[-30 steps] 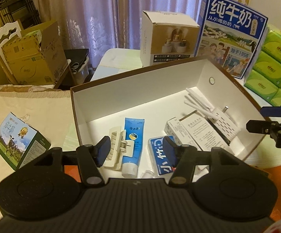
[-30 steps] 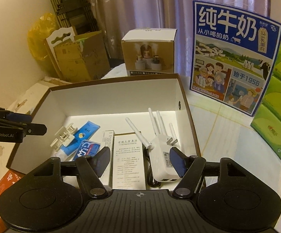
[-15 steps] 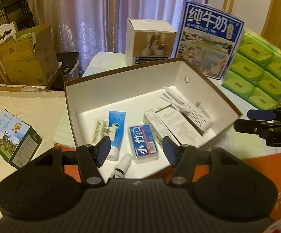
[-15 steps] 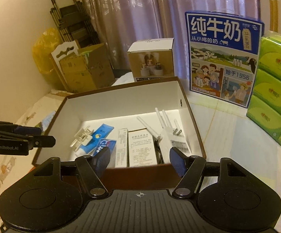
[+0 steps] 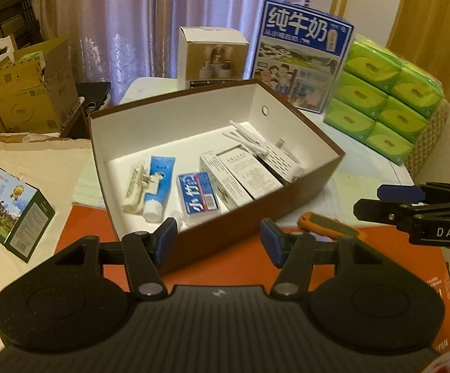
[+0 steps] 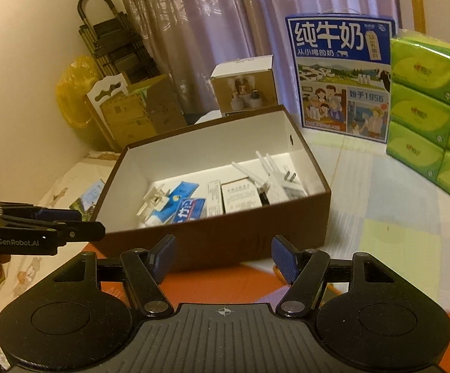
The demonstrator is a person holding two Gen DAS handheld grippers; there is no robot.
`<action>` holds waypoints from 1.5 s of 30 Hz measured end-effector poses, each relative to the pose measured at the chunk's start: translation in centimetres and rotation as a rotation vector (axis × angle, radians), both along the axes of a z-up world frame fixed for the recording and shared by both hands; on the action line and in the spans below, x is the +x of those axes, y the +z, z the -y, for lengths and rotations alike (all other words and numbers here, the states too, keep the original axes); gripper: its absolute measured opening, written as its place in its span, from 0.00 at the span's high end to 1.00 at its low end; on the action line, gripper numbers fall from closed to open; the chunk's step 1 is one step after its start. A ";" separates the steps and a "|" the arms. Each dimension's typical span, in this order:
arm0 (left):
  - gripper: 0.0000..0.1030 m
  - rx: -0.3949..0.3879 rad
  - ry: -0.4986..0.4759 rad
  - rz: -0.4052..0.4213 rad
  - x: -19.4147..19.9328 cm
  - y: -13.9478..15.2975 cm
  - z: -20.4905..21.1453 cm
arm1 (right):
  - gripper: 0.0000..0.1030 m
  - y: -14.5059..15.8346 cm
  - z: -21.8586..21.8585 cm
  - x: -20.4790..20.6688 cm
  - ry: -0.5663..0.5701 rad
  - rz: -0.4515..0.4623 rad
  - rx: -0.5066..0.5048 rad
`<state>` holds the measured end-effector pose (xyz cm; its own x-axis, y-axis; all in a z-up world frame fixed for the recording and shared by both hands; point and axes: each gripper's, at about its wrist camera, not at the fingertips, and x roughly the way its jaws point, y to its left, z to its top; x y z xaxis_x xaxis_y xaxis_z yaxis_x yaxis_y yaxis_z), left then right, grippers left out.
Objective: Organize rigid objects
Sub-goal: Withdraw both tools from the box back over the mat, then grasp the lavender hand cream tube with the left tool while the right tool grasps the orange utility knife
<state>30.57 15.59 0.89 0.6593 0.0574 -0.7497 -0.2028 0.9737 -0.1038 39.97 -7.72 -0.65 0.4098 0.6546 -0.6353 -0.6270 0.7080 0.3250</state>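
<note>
A brown box with white inside (image 5: 312, 183) (image 6: 305, 199) holds a blue tube (image 5: 158, 183), a white clip (image 5: 134, 186), a blue-white pack (image 5: 198, 197), white paper boxes (image 5: 240, 177) and a white router with antennas (image 5: 274, 155) (image 6: 274, 177). My left gripper (image 5: 218, 242) is open and empty, just in front of the box's near wall. My right gripper (image 6: 223, 258) is open and empty, also in front of the box. An orange and grey tool (image 5: 327, 223) lies on the red surface to the right of the box.
A green milk carton (image 5: 13, 214) lies at the left. A blue milk case (image 5: 302, 52) (image 6: 343, 74), a small brown-white box (image 5: 212, 54) and stacked green tissue packs (image 5: 386, 99) (image 6: 430, 108) stand behind. Cardboard boxes (image 5: 29, 93) sit at the far left.
Both grippers have drawn back and up from over the box; the box now lies farther ahead, and the orange tool has come into view. Both stay open and empty.
</note>
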 end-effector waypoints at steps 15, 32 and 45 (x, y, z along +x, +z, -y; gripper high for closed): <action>0.47 -0.043 -0.077 -0.063 -3.2 -2.3 4.8 | 0.37 -1.3 3.8 -5.1 -0.061 -0.057 0.000; 0.47 -0.049 -0.175 -0.127 -3.6 -4.6 9.7 | 0.37 -3.6 7.2 -8.6 -0.120 -0.103 -0.065; 0.47 -0.043 -0.230 -0.142 -1.9 -6.7 11.4 | 0.37 -5.7 8.9 -8.3 -0.164 -0.109 -0.141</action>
